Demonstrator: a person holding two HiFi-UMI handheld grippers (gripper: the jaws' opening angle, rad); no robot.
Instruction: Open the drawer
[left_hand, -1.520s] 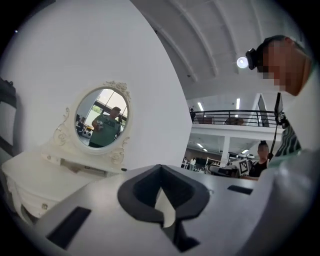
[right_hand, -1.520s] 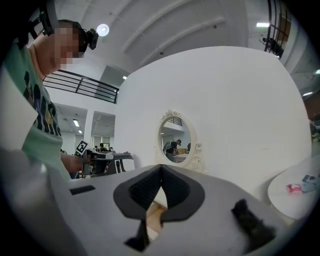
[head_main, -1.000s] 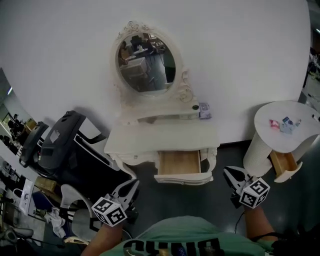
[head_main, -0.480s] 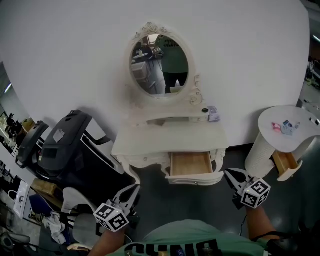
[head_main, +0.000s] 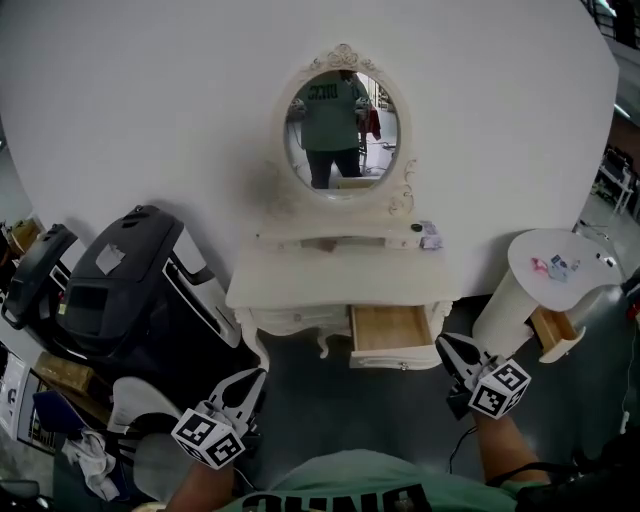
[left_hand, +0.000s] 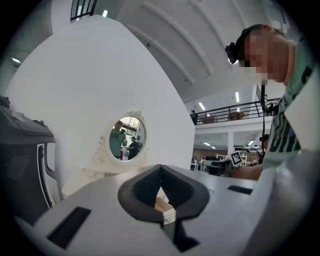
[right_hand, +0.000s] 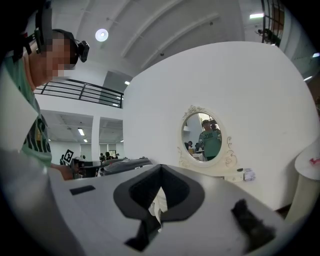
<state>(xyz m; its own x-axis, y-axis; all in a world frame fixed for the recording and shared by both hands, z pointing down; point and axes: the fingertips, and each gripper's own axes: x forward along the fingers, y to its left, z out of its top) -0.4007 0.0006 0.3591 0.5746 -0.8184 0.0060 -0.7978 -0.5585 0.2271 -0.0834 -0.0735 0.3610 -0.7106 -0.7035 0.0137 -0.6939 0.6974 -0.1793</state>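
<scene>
**A:** Where's the drawer (head_main: 392, 328)?

**B:** Under the right half of the white worktop (head_main: 330, 280), below the oval mirror (head_main: 345, 120) in its carved frame. It already stands pulled out, with bare pale wood inside and a curved, painted white front.

**A:** And the tools?

**B:** The left tool (head_main: 255, 378) and right tool (head_main: 445, 345) are both pinched together, holding nothing, and stand apart from the drawer. If it needs more travel, I'd hook the front edge and pull straight along the runners, without twisting.
</scene>
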